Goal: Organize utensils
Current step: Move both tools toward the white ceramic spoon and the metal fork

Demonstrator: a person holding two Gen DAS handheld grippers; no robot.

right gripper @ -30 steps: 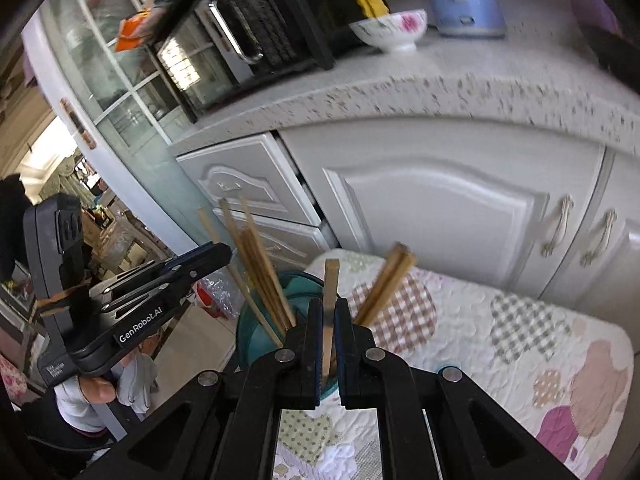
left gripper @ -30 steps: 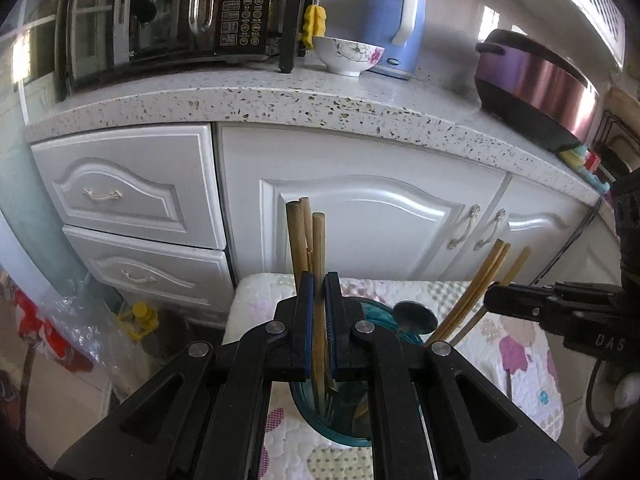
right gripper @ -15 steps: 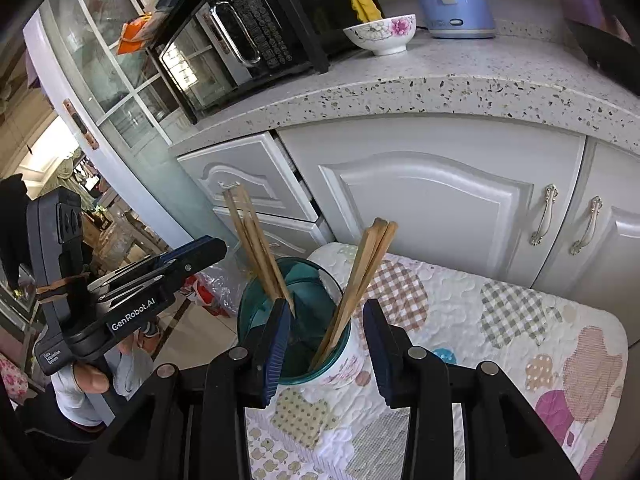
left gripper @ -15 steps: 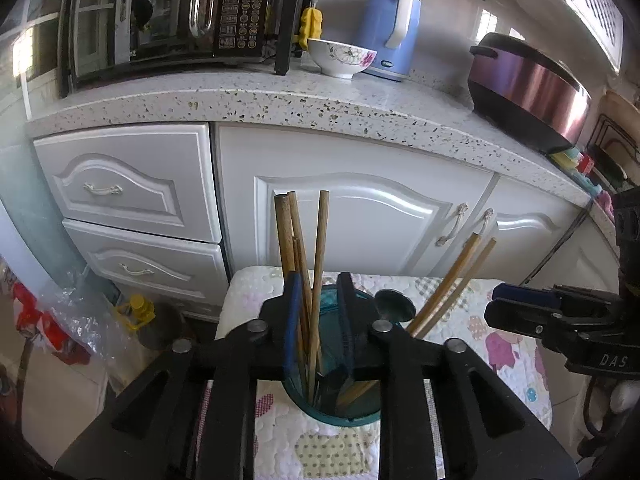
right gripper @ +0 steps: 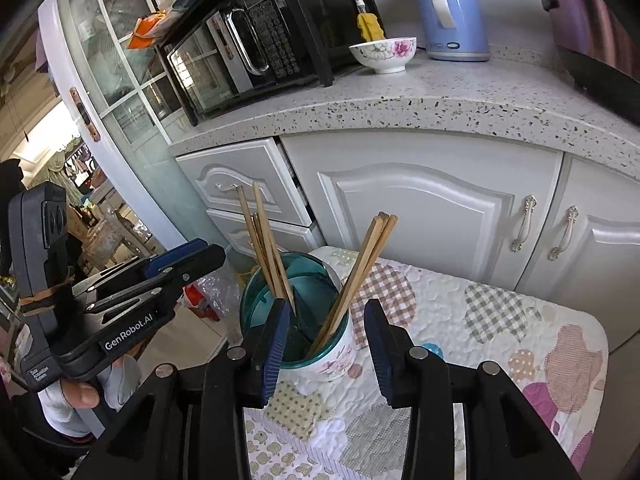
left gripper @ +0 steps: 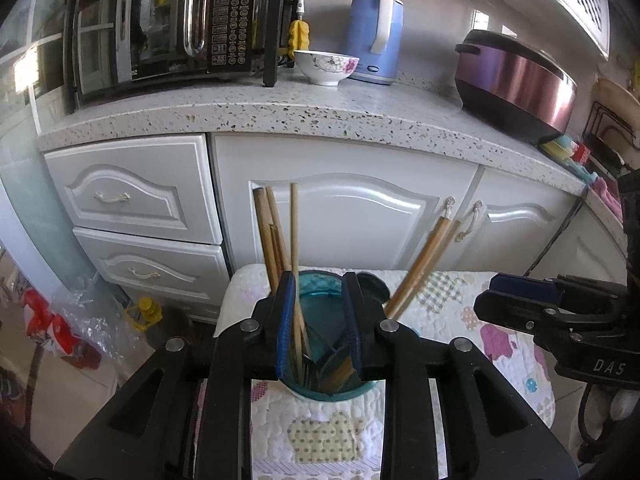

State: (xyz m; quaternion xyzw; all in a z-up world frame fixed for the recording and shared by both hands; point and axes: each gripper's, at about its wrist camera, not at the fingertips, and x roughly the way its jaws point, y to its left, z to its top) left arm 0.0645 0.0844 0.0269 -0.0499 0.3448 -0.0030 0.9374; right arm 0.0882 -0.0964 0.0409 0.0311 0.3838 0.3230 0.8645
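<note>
A teal-rimmed utensil cup (left gripper: 320, 312) (right gripper: 304, 304) with a flowered white body stands on a quilted mat (right gripper: 480, 320). Several wooden chopsticks (left gripper: 276, 240) (right gripper: 264, 248) stand in its left side. A pair of chopsticks (left gripper: 420, 264) (right gripper: 360, 272) leans to the right. My left gripper (left gripper: 318, 328) is open just above the cup, empty. My right gripper (right gripper: 326, 344) is open in front of the cup, empty. Each gripper also shows in the other's view, the right one (left gripper: 520, 300) and the left one (right gripper: 176, 264).
White cabinet doors (left gripper: 360, 220) and drawers (left gripper: 128, 196) stand behind the mat under a speckled counter (left gripper: 300, 112). On it are a microwave (left gripper: 168, 24), a flowered bowl (left gripper: 326, 66), a blue kettle (left gripper: 376, 36) and a purple cooker (left gripper: 516, 80).
Both grippers were shut on chopsticks over the cup; both have opened and drawn back. The chopsticks now stand free in the cup.
</note>
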